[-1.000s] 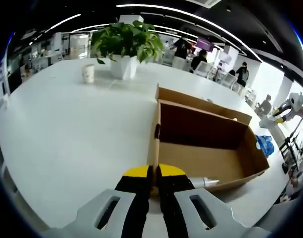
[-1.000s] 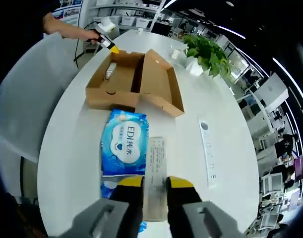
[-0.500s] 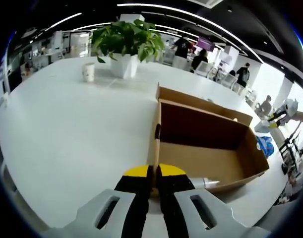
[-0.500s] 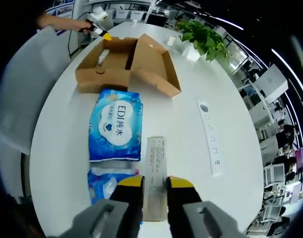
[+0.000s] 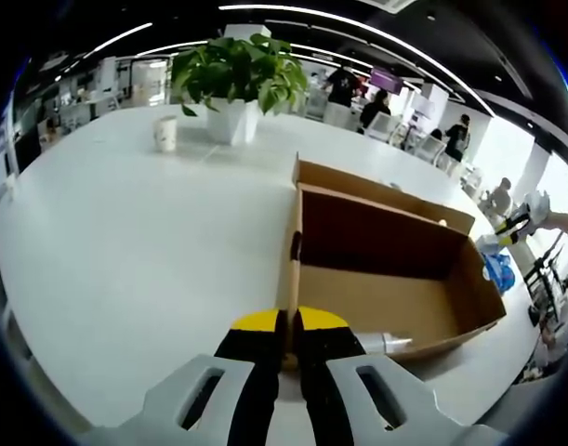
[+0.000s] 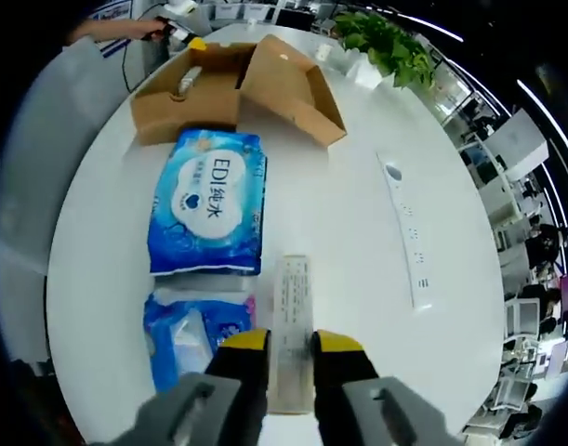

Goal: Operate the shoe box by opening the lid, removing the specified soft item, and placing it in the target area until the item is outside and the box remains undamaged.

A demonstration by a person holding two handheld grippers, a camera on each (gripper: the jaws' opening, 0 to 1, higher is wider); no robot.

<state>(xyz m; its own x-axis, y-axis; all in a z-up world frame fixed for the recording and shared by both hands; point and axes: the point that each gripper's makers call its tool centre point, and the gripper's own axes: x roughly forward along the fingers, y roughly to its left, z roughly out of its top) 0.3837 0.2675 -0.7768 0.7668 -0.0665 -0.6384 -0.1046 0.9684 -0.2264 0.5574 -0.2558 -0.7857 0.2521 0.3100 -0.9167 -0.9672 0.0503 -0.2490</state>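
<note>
A: What was the left gripper (image 5: 288,327) doing?

B: Its yellow-tipped jaws were closed on the near wall of the box (image 5: 388,302). Just past them a small white tube (image 5: 384,342) lay on the box floor against that wall.

A: And the box itself?

B: Open on the white worktop (image 5: 125,232), with its lid (image 5: 381,195) folded back on the far side. Beyond it stood a paper cup (image 5: 165,137) and a potted plant (image 5: 237,84). Far off at the right edge of the left gripper view the right gripper (image 5: 516,223) showed, tiny.

A: What about that one up close?

B: In its own view the right gripper (image 6: 289,344) had its jaws drawn nearly together, with a narrow gap, and a thin printed strip (image 6: 291,325) ran between them. I could not tell whether they pinched it or just hung over it.

A: Where was the soft item?

B: Out of the box. A small blue pack (image 6: 195,336) lay just left of the jaws, and past it a large blue tissue pack (image 6: 209,202) lay flat on the worktop, near the box's front wall but apart from it. The box (image 6: 186,93) stood behind it, with the left gripper (image 6: 186,37) at its far wall. To the right lay a white power strip (image 6: 406,228), and the plant (image 6: 381,51) was farthest.
</note>
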